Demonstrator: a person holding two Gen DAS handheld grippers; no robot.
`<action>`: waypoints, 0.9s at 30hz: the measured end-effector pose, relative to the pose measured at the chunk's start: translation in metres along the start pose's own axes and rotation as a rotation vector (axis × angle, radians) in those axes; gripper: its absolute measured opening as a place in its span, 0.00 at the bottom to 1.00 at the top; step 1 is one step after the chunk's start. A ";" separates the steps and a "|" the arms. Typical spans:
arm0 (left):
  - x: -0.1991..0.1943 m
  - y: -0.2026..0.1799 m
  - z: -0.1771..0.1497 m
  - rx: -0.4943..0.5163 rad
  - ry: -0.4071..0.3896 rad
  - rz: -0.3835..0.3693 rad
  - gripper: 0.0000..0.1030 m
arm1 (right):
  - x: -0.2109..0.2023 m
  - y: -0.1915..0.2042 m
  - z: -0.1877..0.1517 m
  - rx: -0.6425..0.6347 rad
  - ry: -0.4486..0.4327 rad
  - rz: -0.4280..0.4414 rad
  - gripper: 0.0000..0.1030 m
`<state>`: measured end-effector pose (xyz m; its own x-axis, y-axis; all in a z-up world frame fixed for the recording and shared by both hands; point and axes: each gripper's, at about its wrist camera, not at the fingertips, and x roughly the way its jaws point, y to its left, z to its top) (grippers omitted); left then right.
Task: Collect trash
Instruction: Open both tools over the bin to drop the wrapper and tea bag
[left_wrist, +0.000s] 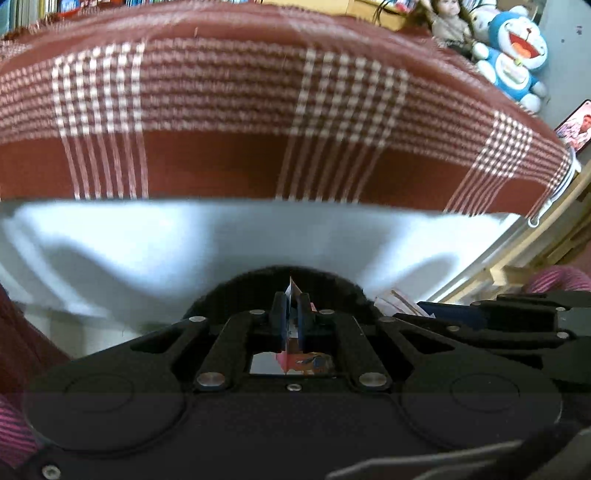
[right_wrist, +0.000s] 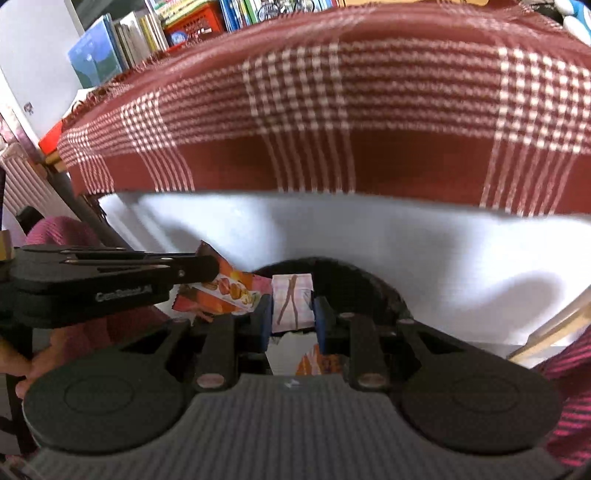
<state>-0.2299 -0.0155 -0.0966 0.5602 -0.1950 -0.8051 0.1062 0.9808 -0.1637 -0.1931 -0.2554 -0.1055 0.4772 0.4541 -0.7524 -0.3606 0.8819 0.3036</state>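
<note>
In the left wrist view my left gripper (left_wrist: 291, 300) is shut on a thin printed wrapper (left_wrist: 293, 286) seen edge-on. From the right wrist view the same left gripper (right_wrist: 205, 268) comes in from the left, and its wrapper (right_wrist: 221, 291) is orange-red with food pictures. My right gripper (right_wrist: 293, 303) is shut on a pink-and-white folded paper (right_wrist: 293, 293) printed with a pair of legs. That right gripper (left_wrist: 424, 312) shows at the right of the left wrist view, with its paper (left_wrist: 397, 300) poking out. Both hang over a dark round bin rim (right_wrist: 369, 280), close together.
A red plaid cloth (left_wrist: 240, 110) covers the table ahead, with a white panel (left_wrist: 184, 240) below it. Books (right_wrist: 122, 44) stand at the back left, plush toys (left_wrist: 517, 55) and a lit phone (left_wrist: 576, 125) at the right. A pink striped sleeve (right_wrist: 569, 369) is at the edge.
</note>
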 end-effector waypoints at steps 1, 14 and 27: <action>0.003 -0.001 -0.001 -0.002 0.008 0.001 0.05 | 0.002 0.000 -0.001 0.001 0.009 0.001 0.28; 0.027 0.002 -0.007 -0.013 0.071 0.012 0.06 | 0.023 -0.007 -0.008 0.032 0.068 -0.008 0.29; 0.031 0.002 -0.003 -0.022 0.096 0.008 0.11 | 0.029 -0.007 -0.007 0.055 0.085 -0.006 0.51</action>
<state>-0.2149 -0.0198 -0.1242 0.4793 -0.1882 -0.8572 0.0833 0.9821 -0.1690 -0.1818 -0.2495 -0.1334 0.4088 0.4383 -0.8005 -0.3123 0.8914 0.3286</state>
